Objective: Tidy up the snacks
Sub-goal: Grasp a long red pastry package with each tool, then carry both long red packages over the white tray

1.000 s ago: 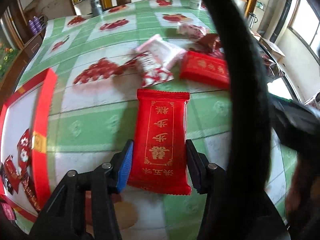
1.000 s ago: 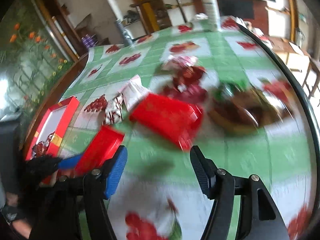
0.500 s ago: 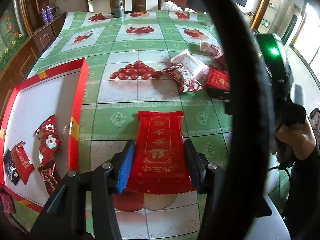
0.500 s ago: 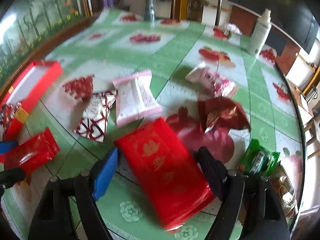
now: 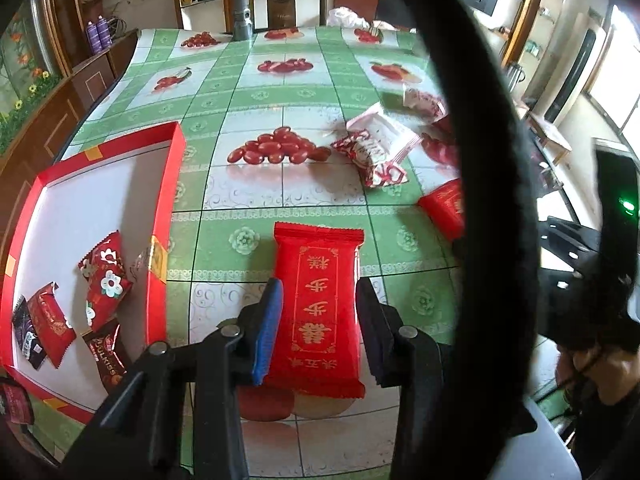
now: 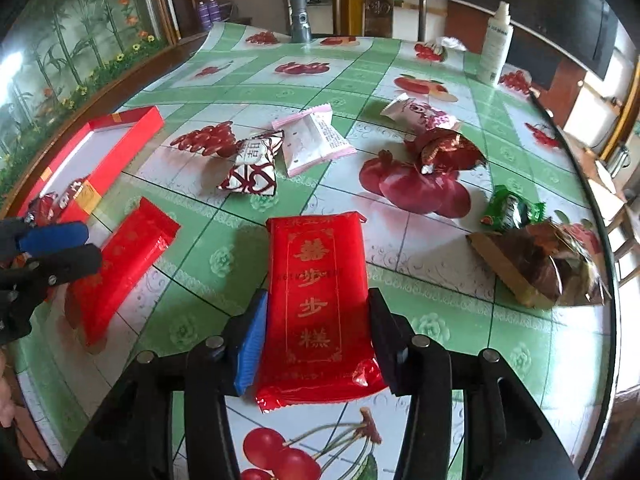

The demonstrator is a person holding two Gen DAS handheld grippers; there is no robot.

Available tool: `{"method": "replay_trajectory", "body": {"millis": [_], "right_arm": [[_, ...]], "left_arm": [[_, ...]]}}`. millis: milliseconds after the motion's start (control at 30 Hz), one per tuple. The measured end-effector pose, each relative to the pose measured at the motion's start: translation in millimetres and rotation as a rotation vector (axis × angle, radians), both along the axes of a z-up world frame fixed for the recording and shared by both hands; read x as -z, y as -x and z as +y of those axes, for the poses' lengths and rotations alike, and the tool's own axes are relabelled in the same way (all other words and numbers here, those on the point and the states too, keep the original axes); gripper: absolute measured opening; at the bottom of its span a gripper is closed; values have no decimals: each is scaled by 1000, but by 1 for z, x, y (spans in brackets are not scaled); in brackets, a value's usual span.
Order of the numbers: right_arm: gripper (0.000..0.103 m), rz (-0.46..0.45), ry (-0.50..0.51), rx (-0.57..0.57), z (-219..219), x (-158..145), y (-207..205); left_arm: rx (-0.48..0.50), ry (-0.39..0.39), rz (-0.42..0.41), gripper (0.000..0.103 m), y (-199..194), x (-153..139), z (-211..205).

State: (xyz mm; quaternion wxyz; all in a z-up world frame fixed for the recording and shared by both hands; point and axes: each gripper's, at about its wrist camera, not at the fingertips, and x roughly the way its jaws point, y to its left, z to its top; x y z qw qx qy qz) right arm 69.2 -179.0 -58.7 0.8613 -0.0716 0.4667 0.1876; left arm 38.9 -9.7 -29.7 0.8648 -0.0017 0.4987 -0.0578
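Note:
In the left wrist view a red packet with gold characters (image 5: 318, 280) lies lengthwise between the fingers of my left gripper (image 5: 320, 328). The jaws are closing and the pads touch its long edges. A like red packet (image 6: 316, 264) sits between the fingers of my right gripper (image 6: 318, 340). These jaws are closing too, the pads press its sides, and its near end is crumpled. The right wrist view also shows the left gripper (image 6: 90, 246) on its packet (image 6: 128, 252). The red box (image 5: 176, 184) at the left holds several small snacks (image 5: 104, 280).
Loose snacks lie on the green fruit-print tablecloth: a pink-white packet (image 6: 316, 140), a heart-print packet (image 6: 256, 164), a dark red foil one (image 6: 452, 152), a green one (image 6: 512, 212), a brown one (image 6: 536, 268). A white bottle (image 6: 496, 48) and a grey flashlight (image 6: 300, 16) stand far back. A black cable (image 5: 492, 200) crosses the left wrist view.
The left jaws have narrowed onto their packet; earlier that gripper drew back and the red box came into view. The right gripper swung over the second red packet, lined up with it, and its jaws narrowed.

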Motion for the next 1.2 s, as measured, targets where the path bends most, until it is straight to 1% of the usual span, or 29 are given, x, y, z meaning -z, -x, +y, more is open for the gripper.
{"method": "replay_trajectory", "body": {"millis": [100, 133, 167, 200, 233, 300, 333, 400, 433, 633, 733, 833, 933, 1067, 1200], "right_arm": [[46, 15, -42, 27, -7, -2, 8], [46, 18, -56, 31, -10, -2, 12], [45, 18, -60, 32, -12, -2, 15], [45, 17, -67, 39, -14, -2, 19], [45, 17, -80, 50, -18, -3, 24], [45, 25, -125, 71, -25, -3, 30], [45, 29, -150, 80, -28, -3, 33], [45, 29, -187, 98, -35, -6, 39], [45, 25, -201, 106, -38, -8, 41], [45, 2, -320, 127, -52, -28, 58], [45, -28, -340, 131, -56, -40, 68], [45, -53, -355, 125, -56, -51, 75], [45, -67, -365, 119, -54, -56, 79], [45, -69, -371, 108, -49, -57, 81], [45, -67, -371, 90, -41, -57, 84]], "left_arm": [[12, -28, 30, 41, -5, 10, -6], [10, -39, 43, 46, -7, 14, -7], [19, -47, 38, 57, -6, 17, -10], [26, -60, 32, 62, -6, 18, -13], [29, -76, 45, 67, -7, 24, -16], [30, -82, 67, 69, -9, 34, -18], [26, -72, 48, 70, -8, 34, -17], [30, -70, 45, 64, -8, 32, -18], [29, -78, 37, 52, -7, 30, -19], [30, -92, 23, 51, 2, 26, -23], [22, -117, -23, 51, 14, 13, -25], [-2, -145, -83, 51, 24, -7, -25], [-33, -152, -135, 51, 34, -28, -20], [-60, -145, -165, 51, 39, -42, -14], [-80, -143, -173, 51, 43, -47, -7]]}}
